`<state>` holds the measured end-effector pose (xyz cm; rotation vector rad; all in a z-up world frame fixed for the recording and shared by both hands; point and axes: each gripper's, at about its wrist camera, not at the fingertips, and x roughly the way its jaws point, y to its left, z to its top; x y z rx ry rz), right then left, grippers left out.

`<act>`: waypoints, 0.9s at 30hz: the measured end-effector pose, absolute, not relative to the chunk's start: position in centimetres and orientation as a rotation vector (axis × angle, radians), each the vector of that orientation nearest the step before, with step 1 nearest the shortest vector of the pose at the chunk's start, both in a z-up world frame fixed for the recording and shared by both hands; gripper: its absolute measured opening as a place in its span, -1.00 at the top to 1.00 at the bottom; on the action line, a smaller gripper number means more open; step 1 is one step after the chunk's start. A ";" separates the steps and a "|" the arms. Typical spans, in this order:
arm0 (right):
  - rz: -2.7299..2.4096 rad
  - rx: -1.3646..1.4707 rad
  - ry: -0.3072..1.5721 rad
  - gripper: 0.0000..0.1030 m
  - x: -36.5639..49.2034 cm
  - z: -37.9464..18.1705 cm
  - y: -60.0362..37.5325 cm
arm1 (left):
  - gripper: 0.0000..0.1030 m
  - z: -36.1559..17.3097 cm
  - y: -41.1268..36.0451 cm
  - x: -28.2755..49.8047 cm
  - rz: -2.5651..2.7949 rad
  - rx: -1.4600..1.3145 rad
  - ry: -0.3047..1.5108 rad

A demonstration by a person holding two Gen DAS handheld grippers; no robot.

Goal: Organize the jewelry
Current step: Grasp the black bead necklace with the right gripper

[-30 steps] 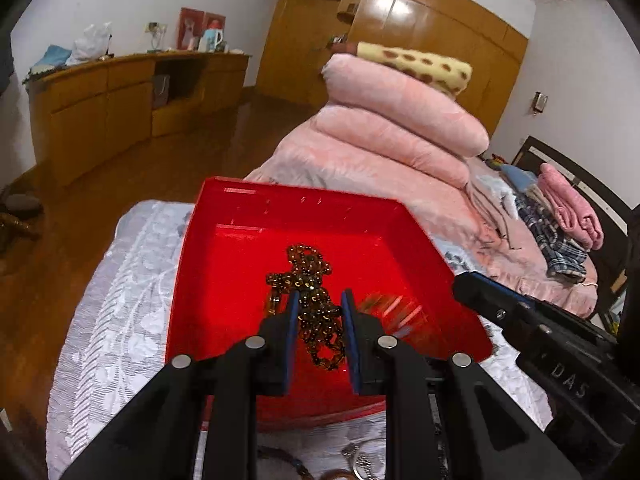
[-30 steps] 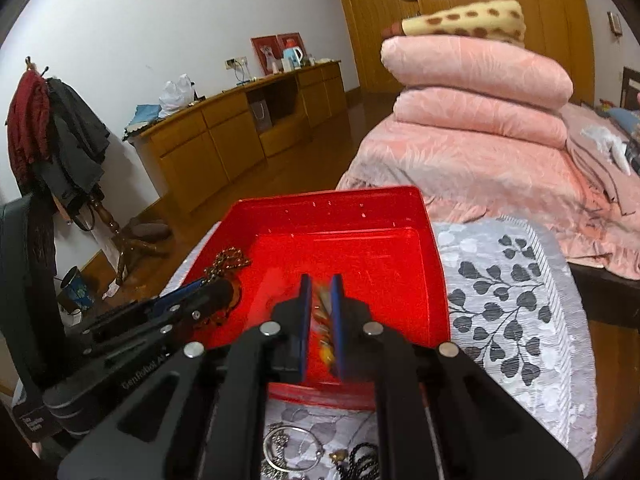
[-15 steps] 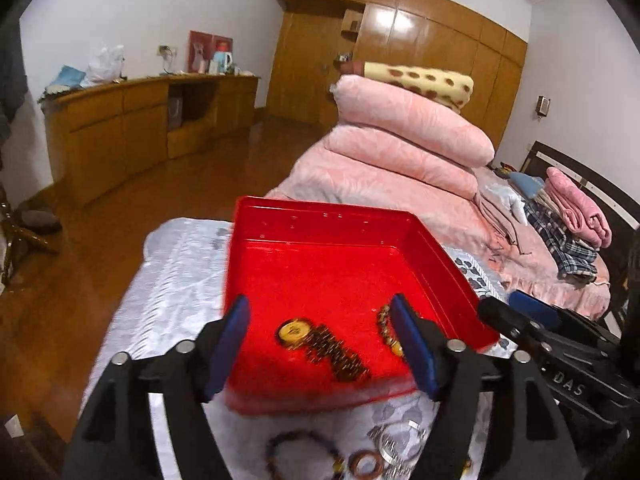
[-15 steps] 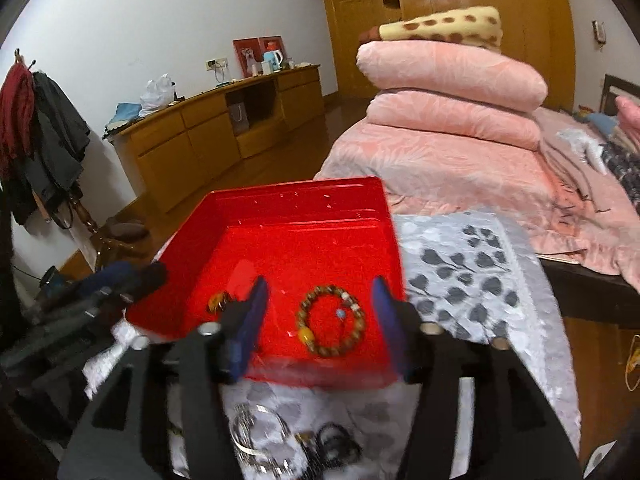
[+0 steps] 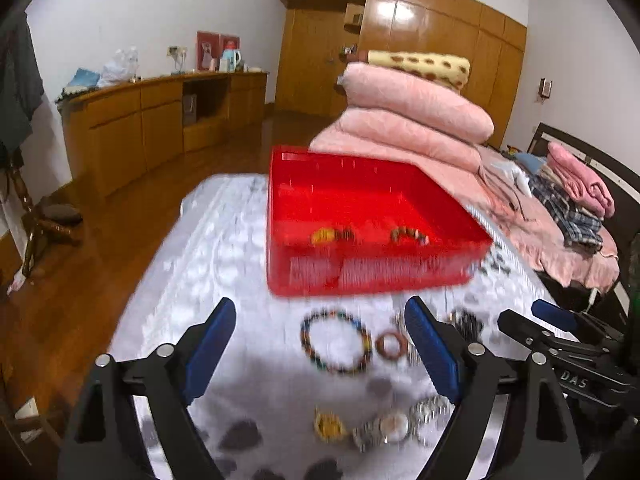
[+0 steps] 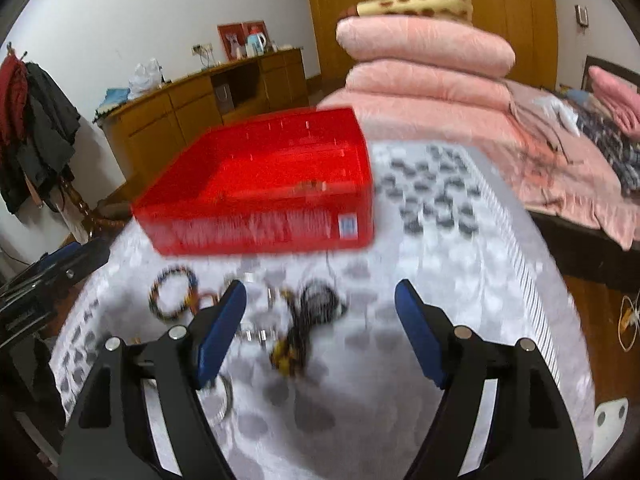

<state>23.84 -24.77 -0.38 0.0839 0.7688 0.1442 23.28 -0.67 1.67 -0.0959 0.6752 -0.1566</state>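
Both hand-held grippers, left (image 5: 320, 344) and right (image 6: 320, 332), agape over blurred, perhaps beaded, jewelry (image 5: 335, 345).

A red tray (image 5: 360, 276) sits on the table. Inside it lie a dark chain with a gold disc (image 5: 332, 235) and a bead bracelet (image 5: 409, 234), a little apart. In front of the tray lie a colorful bead bracelet (image 5: 335, 345), a small brown ring (image 5: 392, 345) just beside it, a black cord tangle (image 6: 316, 300) and a silver watch (image 5: 396, 426).
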 end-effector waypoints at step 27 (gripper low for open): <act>0.157 0.056 0.928 0.51 25.1 -3.7 -23.4 | -0.64 -3.2 -0.3 23.1 -0.167 -0.127 0.841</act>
